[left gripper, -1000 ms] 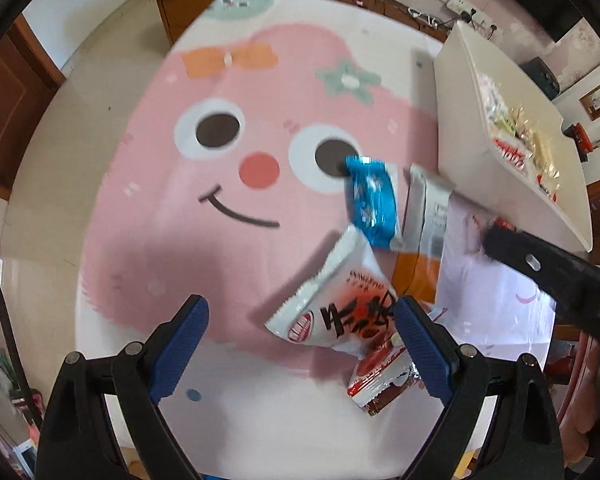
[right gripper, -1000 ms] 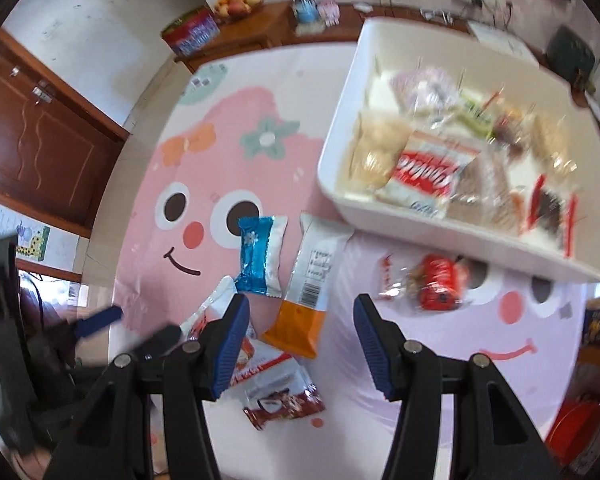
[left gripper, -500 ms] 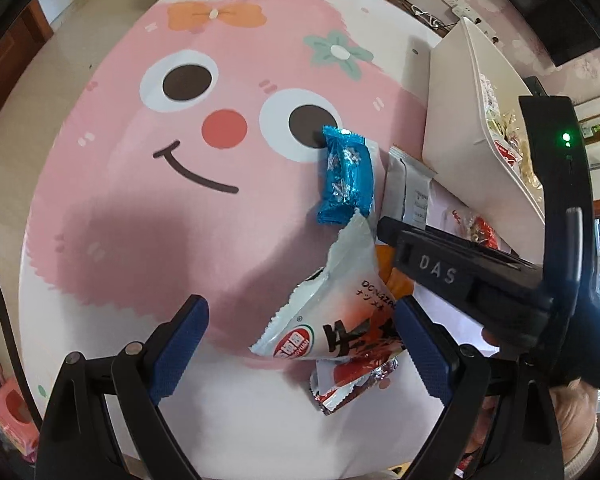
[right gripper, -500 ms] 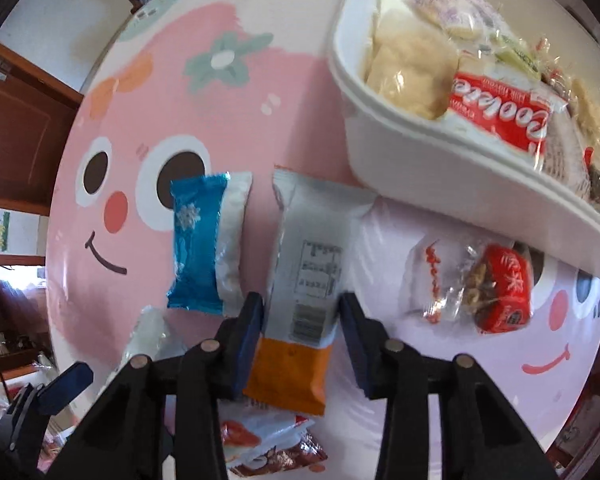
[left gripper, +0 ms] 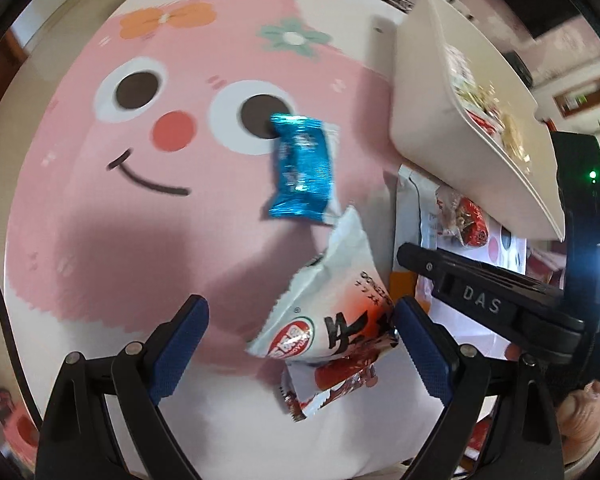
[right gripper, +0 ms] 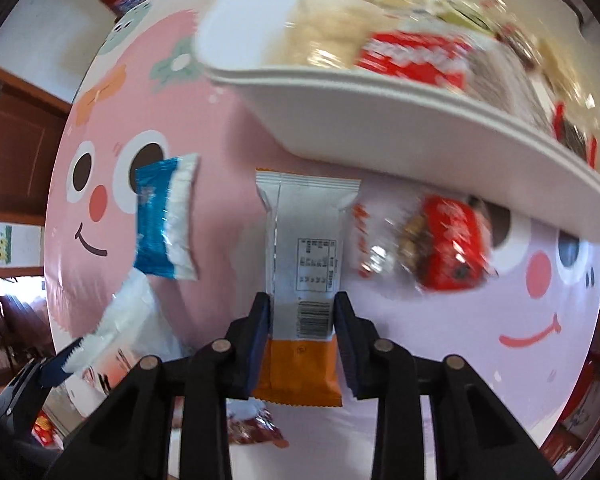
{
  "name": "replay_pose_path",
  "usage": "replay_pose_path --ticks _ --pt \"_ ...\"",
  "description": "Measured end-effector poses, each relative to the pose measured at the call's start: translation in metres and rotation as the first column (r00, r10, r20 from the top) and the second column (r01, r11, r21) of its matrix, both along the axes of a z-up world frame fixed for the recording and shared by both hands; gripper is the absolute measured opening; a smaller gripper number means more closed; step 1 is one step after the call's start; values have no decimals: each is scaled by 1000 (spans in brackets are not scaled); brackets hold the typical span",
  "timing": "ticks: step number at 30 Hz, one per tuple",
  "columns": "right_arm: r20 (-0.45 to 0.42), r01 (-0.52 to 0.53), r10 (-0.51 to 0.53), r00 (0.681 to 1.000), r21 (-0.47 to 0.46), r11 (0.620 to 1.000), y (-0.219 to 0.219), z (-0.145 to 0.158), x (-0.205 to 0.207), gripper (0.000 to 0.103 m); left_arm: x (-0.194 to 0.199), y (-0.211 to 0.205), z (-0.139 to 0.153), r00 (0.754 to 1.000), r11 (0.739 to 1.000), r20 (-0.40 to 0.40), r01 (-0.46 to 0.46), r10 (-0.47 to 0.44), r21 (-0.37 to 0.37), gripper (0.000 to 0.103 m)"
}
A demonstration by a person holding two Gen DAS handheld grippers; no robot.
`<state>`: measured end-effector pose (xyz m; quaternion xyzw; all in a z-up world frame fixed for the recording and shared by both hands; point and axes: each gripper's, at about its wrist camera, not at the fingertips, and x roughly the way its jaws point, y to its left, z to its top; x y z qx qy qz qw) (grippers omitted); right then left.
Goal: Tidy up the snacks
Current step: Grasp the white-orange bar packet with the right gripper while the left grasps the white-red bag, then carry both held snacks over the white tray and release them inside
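Note:
My right gripper (right gripper: 302,336) is shut on the grey-and-orange snack packet (right gripper: 306,256), its blue pads pressing both long sides just above the orange end. The packet points toward the white snack bin (right gripper: 380,120). My left gripper (left gripper: 300,332) is open above the table, with a white-and-red snack bag (left gripper: 332,308) lying between its fingers against the right pad. A blue foil packet (left gripper: 300,168) lies further ahead; it also shows in the right wrist view (right gripper: 164,220). The right gripper's black body (left gripper: 500,304) shows at the right of the left wrist view.
The round table wears a pink cartoon-face cloth (left gripper: 160,200). A clear bag with a red snack (right gripper: 436,248) lies under the bin's rim. A brown-red packet (left gripper: 332,388) lies under the white bag. The bin holds several snacks (right gripper: 412,56). A wooden door (right gripper: 12,152) stands left.
My right gripper moved down and forward over the grey-and-orange packet and closed on it. My left gripper moved closer to the white-and-red bag and stayed open.

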<state>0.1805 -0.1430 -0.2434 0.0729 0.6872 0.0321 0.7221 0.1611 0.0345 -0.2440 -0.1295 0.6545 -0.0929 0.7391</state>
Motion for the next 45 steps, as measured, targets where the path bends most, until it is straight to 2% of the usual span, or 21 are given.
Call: replay_pose_path --ticks 5,7,11,13,16,22,29,39,45 --pt "-14 27 -27 1000 20 999 -17 0 -12 32 -1 -19 -15 998 998 -21 58 -57 24 90" --pt "-17 31 -31 999 26 999 -21 0 -16 32 -1 -22 -22 998 998 -35 61 -60 4 72" --pt "-12 20 -20 1000 26 999 -29 3 -29 32 -1 -21 -26 999 999 -23 32 -33 -39 65" --pt "-8 14 -14 1000 27 1000 -29 5 -35 32 -1 -22 -22 999 999 1 39 -39 -23 57" --pt "0 7 -7 1000 37 999 -27 7 -38 32 -4 -23 -14 998 998 25 59 -59 0 50" --pt "43 -14 12 999 65 998 -35 27 -50 32 -8 -34 15 989 993 92 110 -113 36 49" --pt "109 -32 23 994 83 996 -59 67 -70 32 -4 -54 67 963 980 188 176 -191 95 49" --pt "256 -11 -12 967 88 996 -87 132 -76 32 21 -87 128 931 970 273 231 -243 75 50" --pt "316 30 -55 947 83 996 -105 154 -65 32 40 -124 154 898 955 325 278 -296 102 50"
